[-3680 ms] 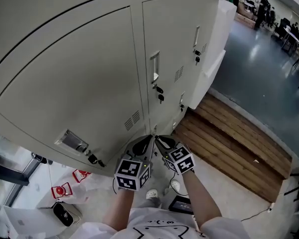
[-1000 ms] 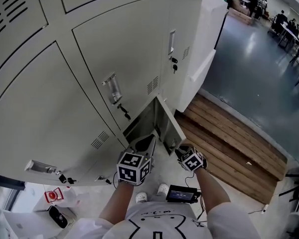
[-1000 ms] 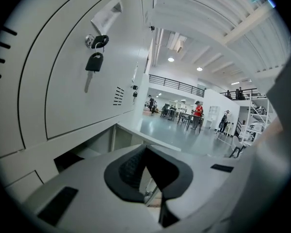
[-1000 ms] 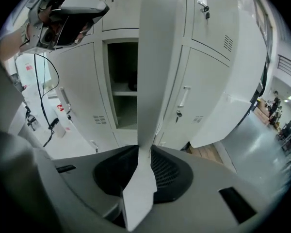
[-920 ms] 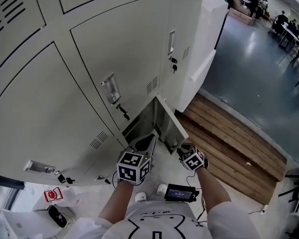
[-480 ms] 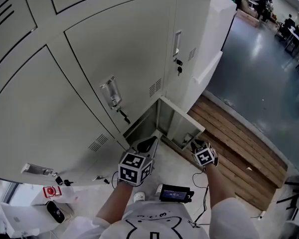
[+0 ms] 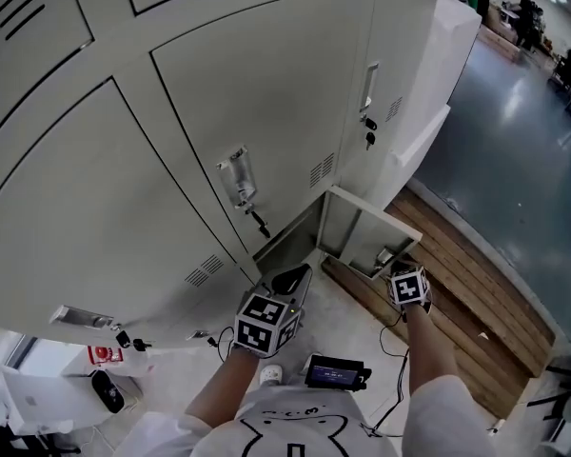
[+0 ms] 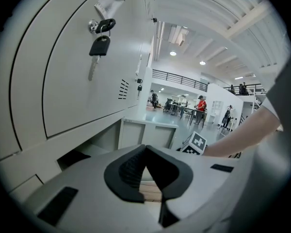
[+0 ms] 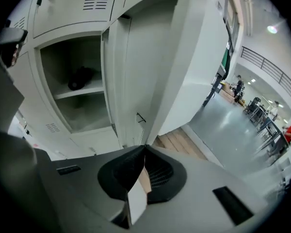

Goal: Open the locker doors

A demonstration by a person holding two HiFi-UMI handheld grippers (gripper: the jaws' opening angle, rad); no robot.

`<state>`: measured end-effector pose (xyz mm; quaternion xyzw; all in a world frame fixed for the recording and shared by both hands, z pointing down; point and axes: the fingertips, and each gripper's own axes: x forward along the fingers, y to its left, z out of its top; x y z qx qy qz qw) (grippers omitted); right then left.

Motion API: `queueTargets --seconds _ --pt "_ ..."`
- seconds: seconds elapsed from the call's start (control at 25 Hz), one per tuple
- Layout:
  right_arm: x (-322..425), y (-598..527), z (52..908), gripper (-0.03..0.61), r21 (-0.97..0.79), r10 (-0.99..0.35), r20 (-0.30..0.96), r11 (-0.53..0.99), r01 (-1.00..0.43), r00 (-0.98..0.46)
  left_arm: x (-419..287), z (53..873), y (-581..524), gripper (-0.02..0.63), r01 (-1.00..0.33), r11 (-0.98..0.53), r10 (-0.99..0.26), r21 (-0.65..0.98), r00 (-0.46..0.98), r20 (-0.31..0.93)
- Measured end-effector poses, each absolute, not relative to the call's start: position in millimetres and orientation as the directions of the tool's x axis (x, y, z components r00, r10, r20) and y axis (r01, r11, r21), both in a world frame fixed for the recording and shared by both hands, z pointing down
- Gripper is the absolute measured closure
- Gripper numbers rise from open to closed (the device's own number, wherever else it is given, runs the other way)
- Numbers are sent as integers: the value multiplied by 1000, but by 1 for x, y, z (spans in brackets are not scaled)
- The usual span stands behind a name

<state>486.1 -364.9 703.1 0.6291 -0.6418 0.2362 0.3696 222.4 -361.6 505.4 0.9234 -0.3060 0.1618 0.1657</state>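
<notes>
The bottom locker's door (image 7: pixel 366 238) stands swung out to the right, and its compartment (image 7: pixel 287 239) gapes. My right gripper (image 7: pixel 397 263) sits at the door's free lower corner. In the right gripper view my right gripper (image 9: pixel 144 148) has its jaws shut tip to tip, in line with the edge-on door (image 9: pixel 122 81). I cannot tell whether they touch it. The open compartment (image 9: pixel 80 98) holds a dark thing (image 9: pixel 80 79) on a shelf. My left gripper (image 7: pixel 298 274) hangs shut and empty before the opening (image 8: pixel 85 152). The lockers above stay closed, with a key (image 8: pixel 99 45) in a lock.
A wooden platform (image 7: pixel 476 293) runs along the floor right of the lockers. A black device (image 7: pixel 336 371) with a cable lies by the person's feet. Red-and-white packets (image 7: pixel 100 355) lie at the lower left. Other closed doors carry keys (image 7: pixel 367 137). People stand far off in the hall.
The bottom door has swung further out to the right and my right gripper has gone right with it. My left gripper has hardly moved.
</notes>
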Motion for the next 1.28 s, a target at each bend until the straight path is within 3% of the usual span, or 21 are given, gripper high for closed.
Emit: queueTargets --seconds 0.2,0.36,0.68,1.0,1.28 --pt "488 -352 686 574 141 -672 733 -5 -990 107 218 496 -356 594 -608 -768 -512 201 772 377" --pt "467 -345 632 575 116 -767 633 -39 -992 104 210 485 -347 594 -595 -778 -511 201 786 349" --pt "363 -311 510 575 101 -917 399 24 -995 19 180 443 -319 594 -540 -828 -494 149 829 263" --pt "275 -276 446 574 110 -969 248 19 -994 9 154 415 -298 594 -503 -852 -473 145 858 199" --pt "212 -259 383 575 138 -985 121 137 -981 -120 141 383 -276 594 -493 -864 -479 101 868 131"
